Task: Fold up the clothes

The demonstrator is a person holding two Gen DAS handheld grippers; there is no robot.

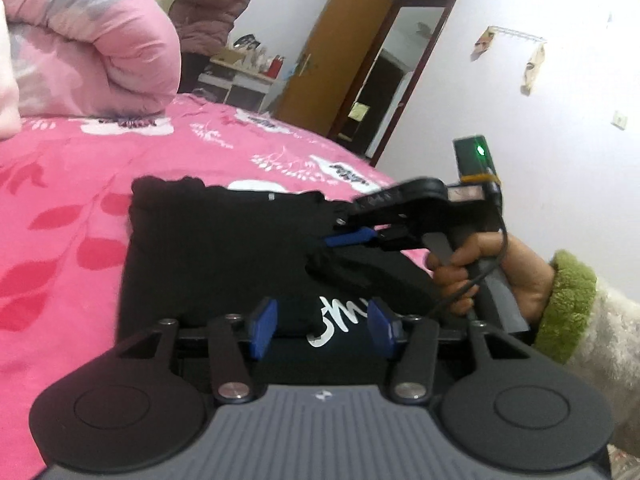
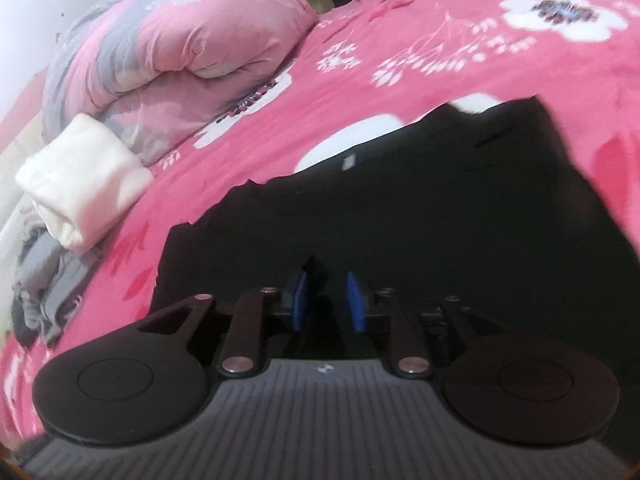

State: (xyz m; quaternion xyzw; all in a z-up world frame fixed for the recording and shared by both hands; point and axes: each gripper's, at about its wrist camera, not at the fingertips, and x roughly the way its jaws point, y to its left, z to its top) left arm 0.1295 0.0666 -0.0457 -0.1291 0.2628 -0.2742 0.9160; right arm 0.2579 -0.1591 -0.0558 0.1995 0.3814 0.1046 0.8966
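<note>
Now, view by view.

Left wrist view
- Left gripper point(image 1: 322, 328): low in the frame, angled down over the shirt; blue pads point(image 1: 264, 328) stand well apart, released, with cloth lying between them but not pinched.
- Shirt point(image 1: 224, 248): black, spread on the bed, a white print showing between the pads.
- Right gripper point(image 1: 320, 240): enters from the right side, tips down on the shirt's right part; from here I cannot tell how far its pads are parted.
- Right hand point(image 1: 492, 276): wrapped round the grip handle, a green fleece cuff point(image 1: 568, 304) at the wrist.
- Bed point(image 1: 72, 208): pink flowered sheet, bare to the left of and beyond the shirt; its right edge runs just past the shirt.
- Quilt point(image 1: 92, 48): folded, pink and grey, at the far left, well apart from the shirt.
- Person point(image 1: 216, 4): in a brown padded coat, standing beyond the bed.
- Door point(image 1: 332, 52): brown, open, past the bed's far corner.

Right wrist view
- Right gripper point(image 2: 330, 300): pointing down onto the shirt point(image 2: 440, 220); pads a little apart, a peak of black cloth rising between them; the cloth does not look squeezed, so let go.
- Shirt edge: far hem crosses the middle of the frame, open sheet point(image 2: 400, 40) beyond.
- Quilt point(image 2: 180, 48): upper left, apart from the shirt.
- White bundle point(image 2: 84, 180): folded, at the left edge beside grey clothes point(image 2: 44, 292).
</note>
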